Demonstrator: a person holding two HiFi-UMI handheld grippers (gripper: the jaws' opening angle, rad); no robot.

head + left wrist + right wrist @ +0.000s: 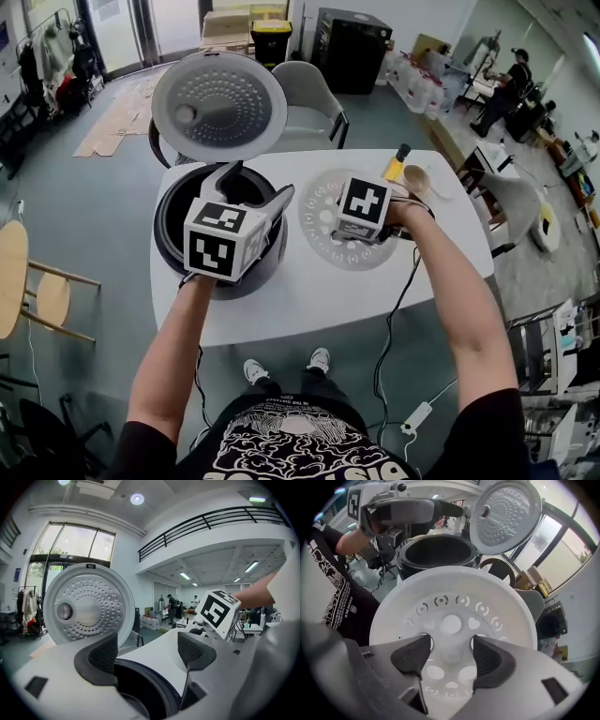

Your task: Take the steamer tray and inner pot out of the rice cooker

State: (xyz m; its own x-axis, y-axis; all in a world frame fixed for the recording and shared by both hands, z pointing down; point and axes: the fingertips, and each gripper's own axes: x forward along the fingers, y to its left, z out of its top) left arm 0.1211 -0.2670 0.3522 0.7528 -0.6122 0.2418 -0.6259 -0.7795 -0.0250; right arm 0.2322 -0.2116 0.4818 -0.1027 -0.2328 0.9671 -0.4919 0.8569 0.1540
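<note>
The rice cooker (pixel 169 246) stands at the table's left end with its lid (pixel 218 105) swung up. Its dark inner pot (pixel 178 211) sits inside and also shows in the right gripper view (pixel 436 550). My left gripper (pixel 258 187) hovers over the pot's near rim (pixel 140 686), open (pixel 147 653), with nothing between its fingers. The white perforated steamer tray (pixel 323 211) is just right of the cooker, low over the table. My right gripper (pixel 356 234) points down at it and is shut (pixel 450 656) on the tray's middle knob; the tray (pixel 450 602) fills that view.
The white table (pixel 309 291) carries a small bowl (pixel 422 178) and a yellow-handled tool (pixel 397 164) at its far right. A grey chair (pixel 305 94) stands behind it. Cables hang off the front edge. People work at benches far right.
</note>
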